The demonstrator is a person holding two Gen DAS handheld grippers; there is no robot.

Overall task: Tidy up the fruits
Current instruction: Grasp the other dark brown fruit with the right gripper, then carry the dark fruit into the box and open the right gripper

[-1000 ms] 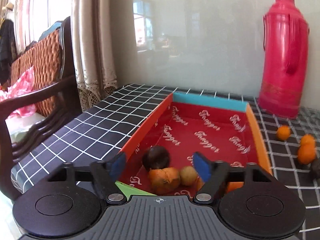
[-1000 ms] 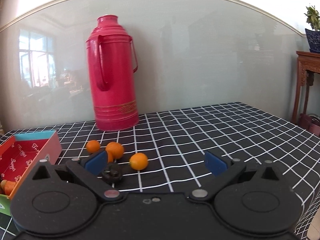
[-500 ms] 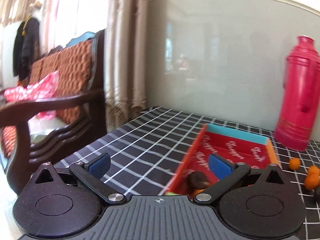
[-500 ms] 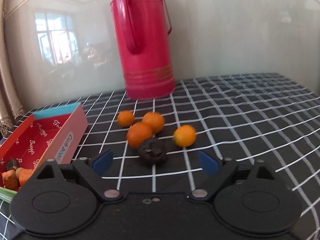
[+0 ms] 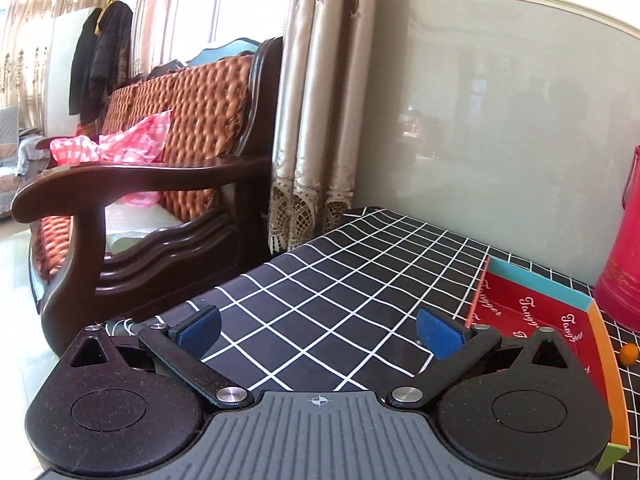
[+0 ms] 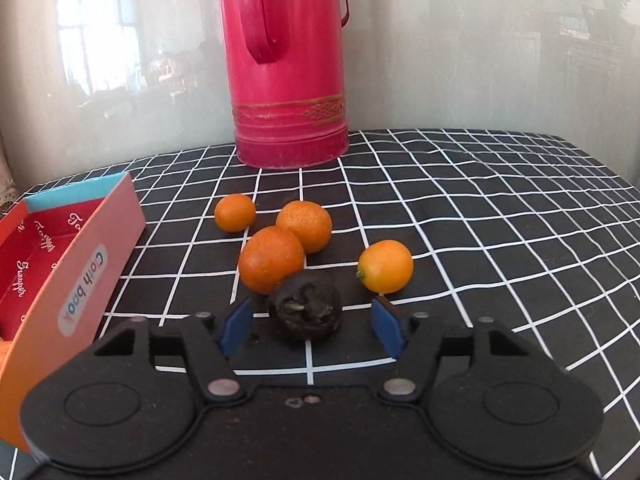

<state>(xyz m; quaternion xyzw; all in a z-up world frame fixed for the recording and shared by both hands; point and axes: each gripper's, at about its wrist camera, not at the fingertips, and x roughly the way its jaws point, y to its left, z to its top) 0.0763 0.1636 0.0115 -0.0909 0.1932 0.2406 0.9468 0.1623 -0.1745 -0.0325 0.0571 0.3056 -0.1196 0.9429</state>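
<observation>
right gripper (image 6: 310, 326): jaws closing, blue pads on either side of a dark wrinkled fruit (image 6: 305, 306) that sits on the black checked tablecloth (image 6: 480, 208). a gap shows between each pad and the fruit — no contact yet, nothing gripped.

four orange fruits lie on the cloth just beyond the dark one: a large orange (image 6: 271, 259) touching its far left side, a second orange (image 6: 305, 226) behind that, a small orange (image 6: 235, 213) further back left, and a yellow-orange fruit (image 6: 385, 266) off to the right, apart from the rest.

a red thermos (image 6: 286, 64) stands upright at the back by the wall. the box (image 6: 80, 264), red-lined with a pink outer wall, sits at the left edge of the right wrist view; its contents are mostly out of frame, only a sliver of orange shows at the lower left corner.

left gripper (image 5: 318, 334): jaws spread wide, nothing between them — only bare tablecloth beneath. the box lies to its right, and a wooden armchair (image 5: 140, 184) and curtain (image 5: 320, 120) stand beyond the table edge.
</observation>
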